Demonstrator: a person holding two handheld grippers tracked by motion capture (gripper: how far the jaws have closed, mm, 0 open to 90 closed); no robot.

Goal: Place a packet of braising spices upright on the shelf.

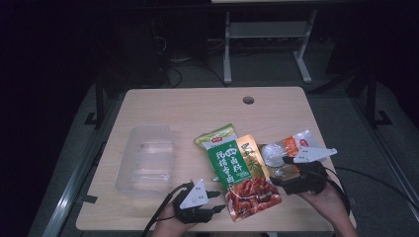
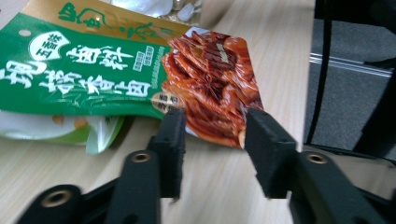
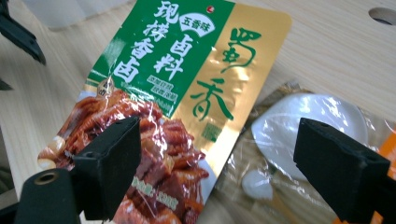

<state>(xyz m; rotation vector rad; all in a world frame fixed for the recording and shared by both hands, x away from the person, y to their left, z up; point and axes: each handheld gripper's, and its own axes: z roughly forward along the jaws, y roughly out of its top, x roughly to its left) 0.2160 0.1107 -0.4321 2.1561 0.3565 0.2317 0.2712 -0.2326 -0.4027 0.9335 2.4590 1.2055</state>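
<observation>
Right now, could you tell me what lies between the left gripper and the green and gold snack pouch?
Only bare wooden table. In the left gripper view the left gripper has open jaws just short of the green and gold snack pouch; the high view agrees.

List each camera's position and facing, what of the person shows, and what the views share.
High view: above the person's side, facing forward and down on the table; both hands, the left gripper and the right gripper show.
Left gripper view: rides the left gripper, looks along its open fingers at the green-gold packet.
Right gripper view: rides the right gripper, open fingers over that packet and the clear bag.
Shared: all three show the packet.
</observation>
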